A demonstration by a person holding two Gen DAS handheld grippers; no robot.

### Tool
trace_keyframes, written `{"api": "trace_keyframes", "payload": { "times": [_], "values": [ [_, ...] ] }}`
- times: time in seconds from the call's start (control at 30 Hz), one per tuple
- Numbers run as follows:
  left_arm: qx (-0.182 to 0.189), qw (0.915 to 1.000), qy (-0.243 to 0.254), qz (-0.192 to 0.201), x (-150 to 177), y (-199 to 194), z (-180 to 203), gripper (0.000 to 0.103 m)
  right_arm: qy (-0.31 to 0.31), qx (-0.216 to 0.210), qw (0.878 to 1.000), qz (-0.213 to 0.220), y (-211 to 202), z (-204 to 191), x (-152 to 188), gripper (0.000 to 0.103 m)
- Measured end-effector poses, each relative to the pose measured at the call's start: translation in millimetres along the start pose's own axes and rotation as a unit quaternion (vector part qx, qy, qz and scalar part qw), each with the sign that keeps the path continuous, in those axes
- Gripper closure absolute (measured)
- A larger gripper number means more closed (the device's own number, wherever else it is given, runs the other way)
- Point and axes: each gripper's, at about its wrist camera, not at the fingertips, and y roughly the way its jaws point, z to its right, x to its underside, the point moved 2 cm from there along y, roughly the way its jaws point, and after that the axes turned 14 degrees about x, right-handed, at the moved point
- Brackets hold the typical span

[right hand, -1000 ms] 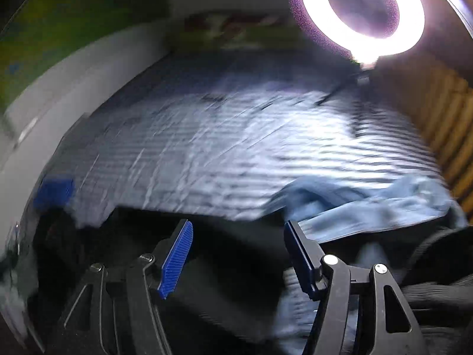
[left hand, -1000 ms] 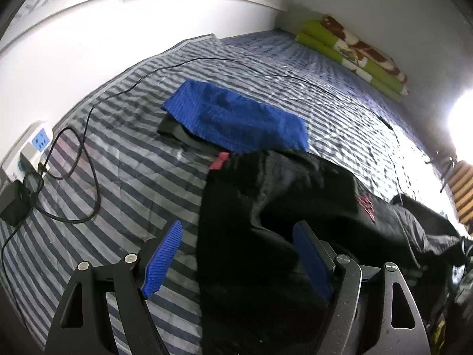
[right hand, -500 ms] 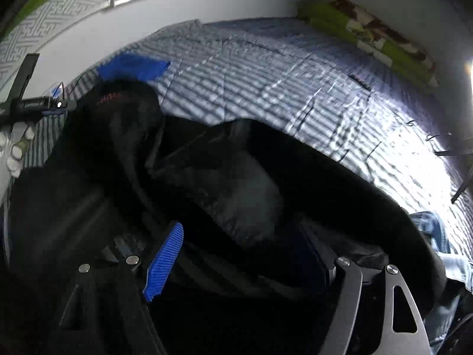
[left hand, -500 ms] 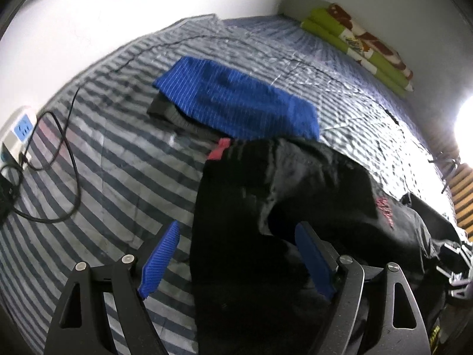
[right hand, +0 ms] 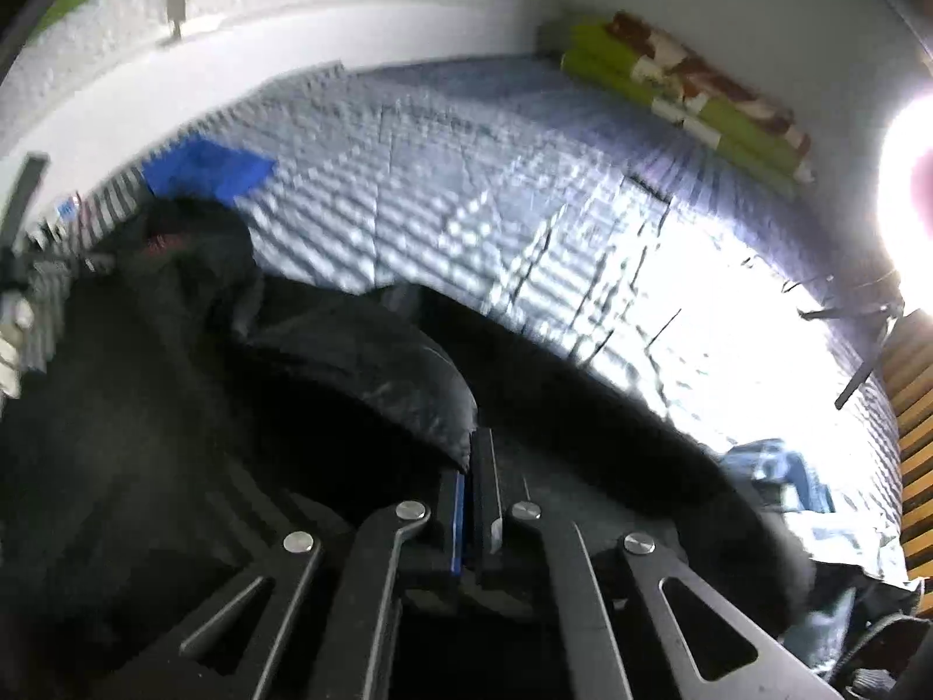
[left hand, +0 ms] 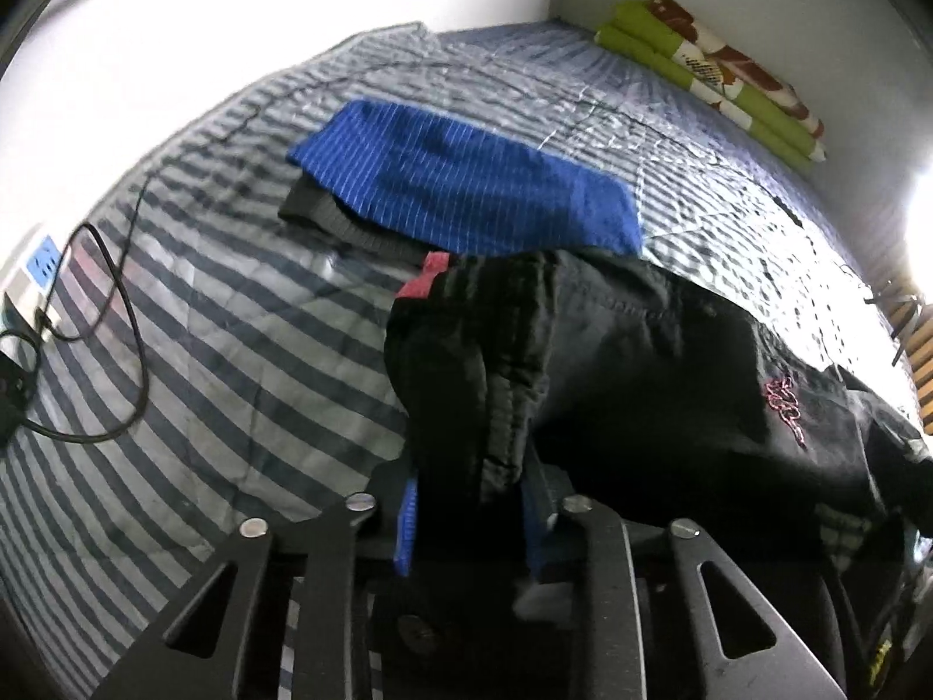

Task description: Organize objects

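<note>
A black garment (left hand: 641,361) with a pink logo lies crumpled on the striped bedsheet (left hand: 233,385). My left gripper (left hand: 472,513) has a bunched fold of it between its blue pads, and the jaws are closing and pinching it. In the right wrist view the same black garment (right hand: 361,361) fills the lower left. My right gripper (right hand: 469,472) is shut, with a thin edge of the fabric caught at its tips. A folded blue striped garment (left hand: 466,186) rests on a dark grey one (left hand: 326,216) just beyond; the blue garment (right hand: 210,172) also shows far left.
A folded green floral blanket (left hand: 717,76) lies against the far wall. A power strip (left hand: 41,268) and a looping black cable (left hand: 128,350) sit at the left edge. Light-blue jeans (right hand: 781,478) lie at the right, near a bright lamp (right hand: 909,175) and wooden slats (right hand: 915,466).
Both grippers stood wide open before and have now closed on the black garment. The right gripper swung from the jeans over to the black garment. The left sank slightly.
</note>
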Motion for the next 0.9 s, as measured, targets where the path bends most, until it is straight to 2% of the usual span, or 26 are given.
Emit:
{"api": "trace_keyframes", "payload": {
  "times": [0.07, 0.17, 0.2, 0.27, 0.33, 0.37, 0.4, 0.43, 0.47, 0.5, 0.53, 0.6, 0.63, 0.77, 0.83, 0.9],
  "values": [
    [0.004, 0.9999, 0.008, 0.012, 0, -10, 4, 0.079, 0.020, -0.016, 1.000, 0.017, -33, 14, -8, 0.102],
    [0.037, 0.9988, 0.008, 0.030, -2, -28, 11, 0.079, 0.018, -0.047, 0.997, 0.062, -97, 29, -20, 0.102],
    [0.046, 0.9983, 0.007, 0.036, -3, -33, 14, 0.079, 0.011, -0.044, 0.996, 0.079, -120, 33, -27, 0.102],
    [0.046, 0.9971, 0.016, 0.059, -5, -45, 25, 0.079, 0.012, -0.023, 0.996, 0.082, -132, 39, -40, 0.102],
    [0.029, 0.9956, 0.027, 0.085, -7, -50, 34, 0.076, 0.010, 0.012, 0.997, 0.073, -119, 46, -62, 0.102],
    [0.021, 0.9952, 0.025, 0.093, -8, -48, 35, 0.067, 0.011, 0.041, 0.997, 0.063, -103, 48, -72, 0.097],
    [0.009, 0.9954, 0.020, 0.094, -8, -44, 35, 0.062, 0.015, 0.080, 0.996, 0.047, -78, 53, -83, 0.091],
    [0.001, 0.9969, 0.012, 0.078, -9, -38, 33, 0.049, 0.018, 0.129, 0.991, 0.017, -44, 59, -94, 0.072],
    [0.002, 0.9978, 0.001, 0.066, -10, -35, 29, 0.046, 0.020, 0.176, 0.984, -0.021, -7, 64, -101, 0.063],
    [0.007, 0.9980, -0.009, 0.063, -12, -36, 24, 0.046, 0.021, 0.191, 0.980, -0.047, 16, 67, -104, 0.063],
    [0.010, 0.9977, -0.013, 0.066, -13, -40, 21, 0.046, 0.026, 0.191, 0.979, -0.071, 38, 68, -103, 0.063],
    [-0.003, 0.9964, -0.005, 0.084, -15, -55, 14, 0.037, 0.044, 0.181, 0.980, -0.075, 48, 67, -98, 0.059],
    [-0.009, 0.9959, -0.002, 0.090, -15, -61, 10, 0.032, 0.055, 0.170, 0.981, -0.070, 46, 66, -93, 0.055],
    [0.001, 0.9959, -0.025, 0.087, -14, -68, -9, 0.032, 0.101, 0.106, 0.988, -0.052, 19, 71, -61, 0.043],
    [0.002, 0.9957, -0.028, 0.088, -14, -69, -10, 0.032, 0.124, 0.071, 0.989, -0.041, 0, 72, -34, 0.036],
    [0.009, 0.9957, -0.023, 0.089, -15, -71, -7, 0.032, 0.130, 0.040, 0.990, -0.037, -10, 66, -11, 0.033]
  ]
}}
